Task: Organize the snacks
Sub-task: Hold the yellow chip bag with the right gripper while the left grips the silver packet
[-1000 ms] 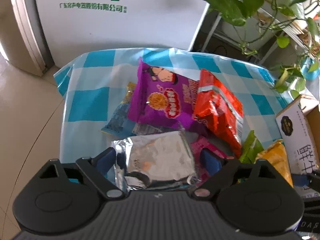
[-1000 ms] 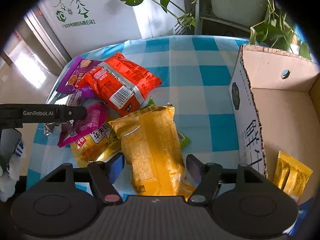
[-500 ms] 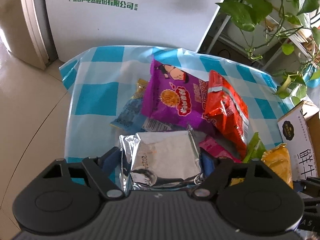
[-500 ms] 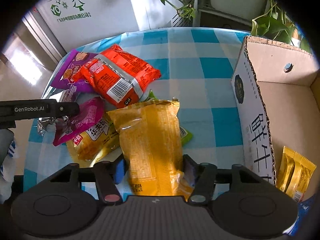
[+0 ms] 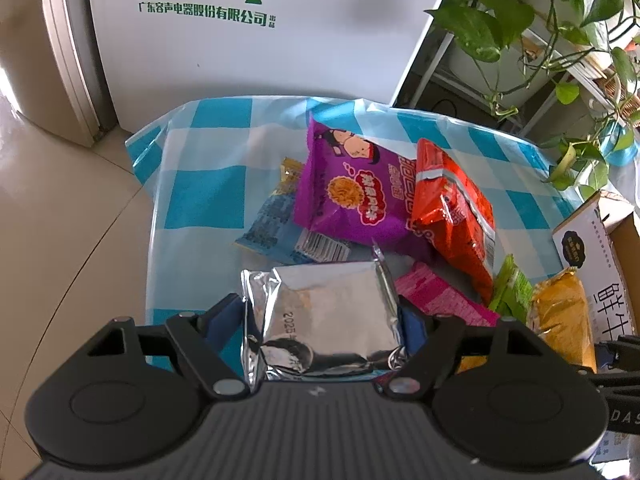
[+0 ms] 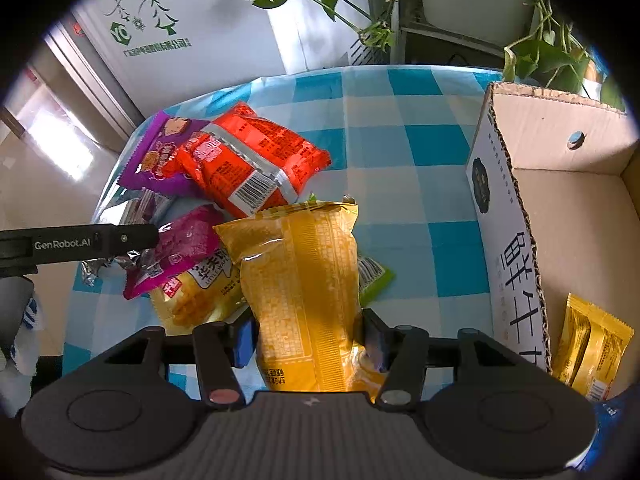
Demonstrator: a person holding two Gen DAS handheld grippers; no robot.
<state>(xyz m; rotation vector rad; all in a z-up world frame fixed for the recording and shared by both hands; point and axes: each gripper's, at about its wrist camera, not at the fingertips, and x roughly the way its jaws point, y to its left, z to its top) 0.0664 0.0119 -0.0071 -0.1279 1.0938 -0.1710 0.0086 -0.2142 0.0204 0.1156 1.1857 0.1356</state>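
My left gripper (image 5: 322, 320) is shut on a silver foil snack pack (image 5: 320, 316) and holds it over the near edge of the checked table. My right gripper (image 6: 310, 336) is shut on a yellow snack bag (image 6: 304, 280), lifted a little above the pile. On the table lie a purple bag (image 5: 348, 192), a red bag (image 5: 452, 216), a pink pack (image 5: 440, 296), a green pack (image 5: 510, 288) and a blue pack (image 5: 272, 228). The cardboard box (image 6: 504, 216) stands at the right and holds a yellow sachet pack (image 6: 592, 344).
The blue-and-white checked tablecloth (image 5: 208, 168) covers a small table. A white appliance box with green print (image 5: 248, 32) stands behind it. Potted vines (image 5: 540, 32) hang at the back right. Tiled floor (image 5: 60, 220) lies to the left. A yellow waffle pack (image 6: 200, 292) lies under the pink one.
Both grippers have closed on their packs. The left one has lifted the silver pack and the right one has drawn the yellow bag up and nearer the camera.
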